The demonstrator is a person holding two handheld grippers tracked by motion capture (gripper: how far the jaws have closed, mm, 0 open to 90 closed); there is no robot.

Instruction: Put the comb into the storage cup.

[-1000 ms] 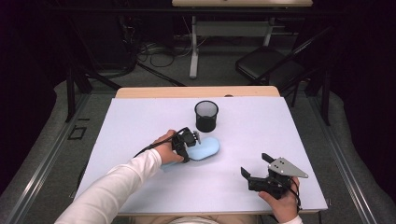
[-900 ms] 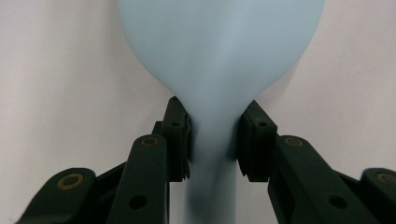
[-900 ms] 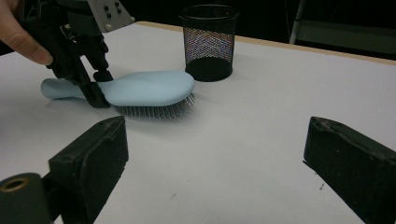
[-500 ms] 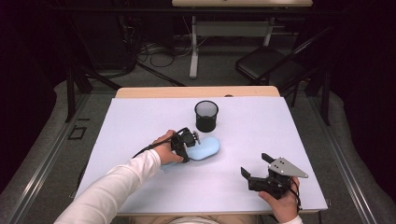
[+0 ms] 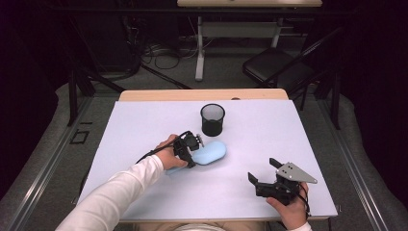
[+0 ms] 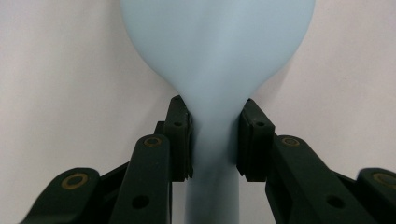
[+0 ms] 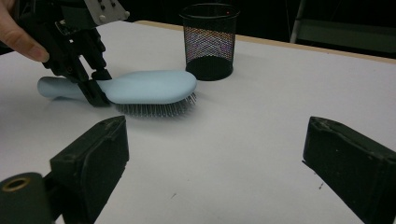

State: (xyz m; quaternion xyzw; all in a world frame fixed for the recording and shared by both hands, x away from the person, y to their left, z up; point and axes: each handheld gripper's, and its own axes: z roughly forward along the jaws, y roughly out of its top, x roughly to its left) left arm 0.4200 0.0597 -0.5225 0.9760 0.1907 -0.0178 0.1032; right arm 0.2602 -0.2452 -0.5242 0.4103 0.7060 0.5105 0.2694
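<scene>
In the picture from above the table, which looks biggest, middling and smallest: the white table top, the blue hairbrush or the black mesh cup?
1. White table top, by far the largest.
2. Blue hairbrush, partly covered by the left gripper.
3. Black mesh cup, which looks smallest, though it stands farther from the camera, so the gap is unsure.

Pale blue hairbrush (image 5: 210, 153), smooth oval head, slim rounded handle, lay flat on the white table (image 5: 144, 125), bristles down, gripped at the neck where handle met head, head pointing toward a black mesh cup (image 5: 212, 119) near it
</scene>
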